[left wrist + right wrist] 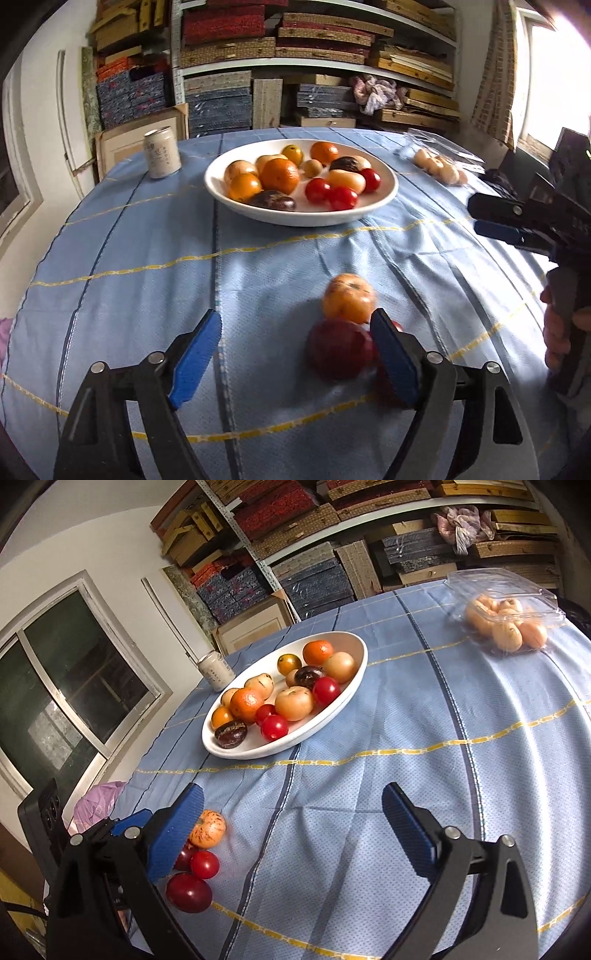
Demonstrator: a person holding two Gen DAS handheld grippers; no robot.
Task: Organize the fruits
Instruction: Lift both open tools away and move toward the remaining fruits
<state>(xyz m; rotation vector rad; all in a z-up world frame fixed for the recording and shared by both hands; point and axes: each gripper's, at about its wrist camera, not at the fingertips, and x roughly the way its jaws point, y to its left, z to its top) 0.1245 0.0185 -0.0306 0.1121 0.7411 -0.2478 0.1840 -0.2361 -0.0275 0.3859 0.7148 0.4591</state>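
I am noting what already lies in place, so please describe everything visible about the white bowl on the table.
The white bowl is a wide, shallow, oval dish, smooth and glossy, like ceramic. It stands upright on the blue tablecloth, behind both grippers and beside a pale can, apart from it. It holds mixed fruits: oranges, red tomatoes, dark purple fruits and pale tan ones. No gripper touches it.

Both grippers: black frames, silver rivets, ribbed blue jaws (bare-skinned right hand (565,332) on the handle).

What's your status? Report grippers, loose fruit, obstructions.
Left gripper open, by dark red fruit. Right gripper open, empty. Orange fruit and small red ones loose; white bowl beyond. Nothing between.
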